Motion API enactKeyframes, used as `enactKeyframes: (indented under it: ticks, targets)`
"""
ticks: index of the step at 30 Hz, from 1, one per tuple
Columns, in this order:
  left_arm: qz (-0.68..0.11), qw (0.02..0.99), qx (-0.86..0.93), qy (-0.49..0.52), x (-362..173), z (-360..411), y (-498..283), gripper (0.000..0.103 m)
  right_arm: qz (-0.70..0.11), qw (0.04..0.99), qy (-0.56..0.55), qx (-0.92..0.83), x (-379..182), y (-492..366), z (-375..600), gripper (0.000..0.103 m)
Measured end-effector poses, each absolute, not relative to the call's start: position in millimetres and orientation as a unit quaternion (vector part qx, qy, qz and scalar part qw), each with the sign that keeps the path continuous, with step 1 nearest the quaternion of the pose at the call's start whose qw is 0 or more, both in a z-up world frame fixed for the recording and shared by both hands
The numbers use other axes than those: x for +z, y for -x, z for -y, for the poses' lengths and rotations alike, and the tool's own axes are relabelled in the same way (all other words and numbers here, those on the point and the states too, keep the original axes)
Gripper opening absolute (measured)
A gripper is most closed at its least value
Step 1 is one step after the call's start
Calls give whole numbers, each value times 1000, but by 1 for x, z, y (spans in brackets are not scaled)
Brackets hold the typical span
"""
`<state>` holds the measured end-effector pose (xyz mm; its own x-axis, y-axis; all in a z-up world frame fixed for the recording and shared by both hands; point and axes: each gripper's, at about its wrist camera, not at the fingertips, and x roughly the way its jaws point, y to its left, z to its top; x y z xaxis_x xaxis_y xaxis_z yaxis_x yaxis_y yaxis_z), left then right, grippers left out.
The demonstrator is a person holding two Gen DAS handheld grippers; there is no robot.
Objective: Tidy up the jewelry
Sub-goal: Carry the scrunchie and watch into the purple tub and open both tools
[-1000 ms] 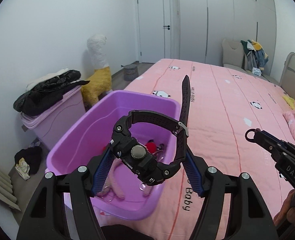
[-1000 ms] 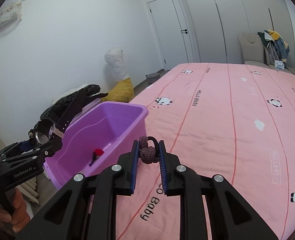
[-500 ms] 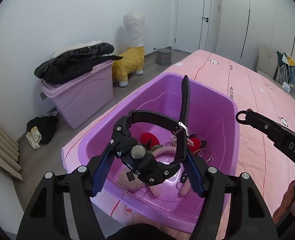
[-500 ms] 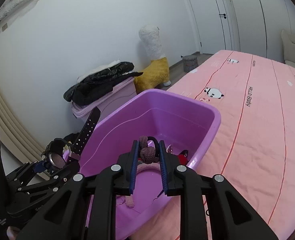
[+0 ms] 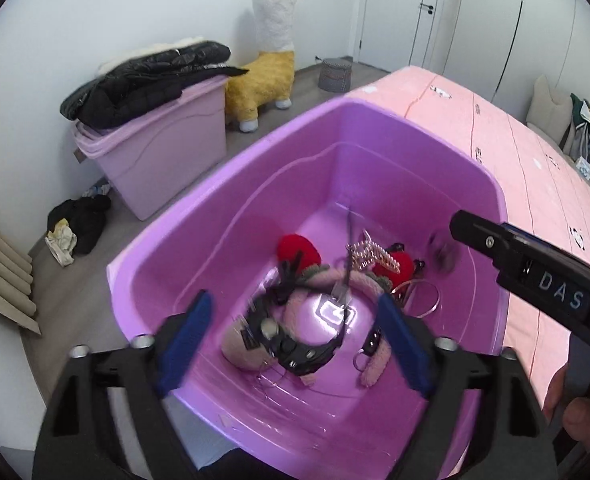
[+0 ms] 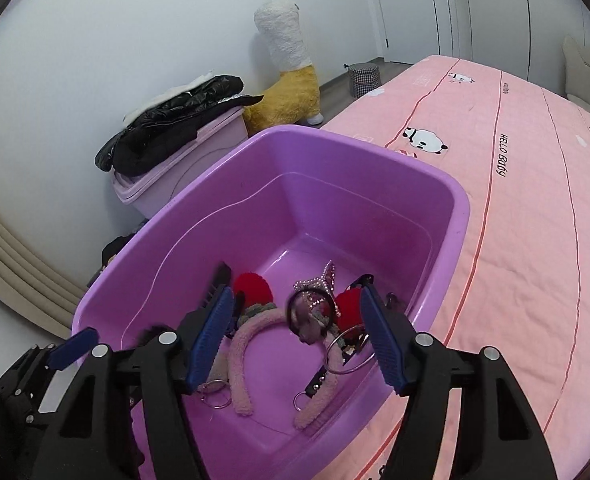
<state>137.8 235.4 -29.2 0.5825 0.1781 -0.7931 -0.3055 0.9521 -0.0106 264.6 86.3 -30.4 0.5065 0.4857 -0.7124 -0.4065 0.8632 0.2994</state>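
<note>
Over the tub: you held both grippers above the purple plastic tub (image 5: 491,184) at the edge of the pink bed (image 6: 535,200).
Left gripper (image 5: 295,344): your blue-padded fingers (image 5: 185,334) were opening, nothing between them.
Black wristwatch (image 5: 295,350): it lay blurred in the tub beside the pink fuzzy headband (image 6: 243,360).
Right gripper (image 6: 295,344): your fingers were opening, with the blurred braided bracelet (image 6: 309,322) loose between them, above the jewelry in the tub.
</note>
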Motion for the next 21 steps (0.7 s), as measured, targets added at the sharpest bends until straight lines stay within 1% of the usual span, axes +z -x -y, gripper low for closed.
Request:
enactKeyframes:
  ticks: [2, 7, 10, 21]
  targets:
    - [-425, 891, 145, 65, -23, -235, -135, 96, -423, 871, -42, 245, -30, -265, -83, 64]
    - [-430, 888, 151, 66, -16, -239, -136, 96, -422, 874, -46, 236, -25, -260, -74, 65]
    - [-430, 886, 160, 69, -12, -242, -134, 96, -418, 878, -43, 228, -21, -254, -70, 68]
    - [-419, 888, 174, 73, 4, -241, -124, 96, -416, 881, -29, 222, -14, -237, -67, 69]
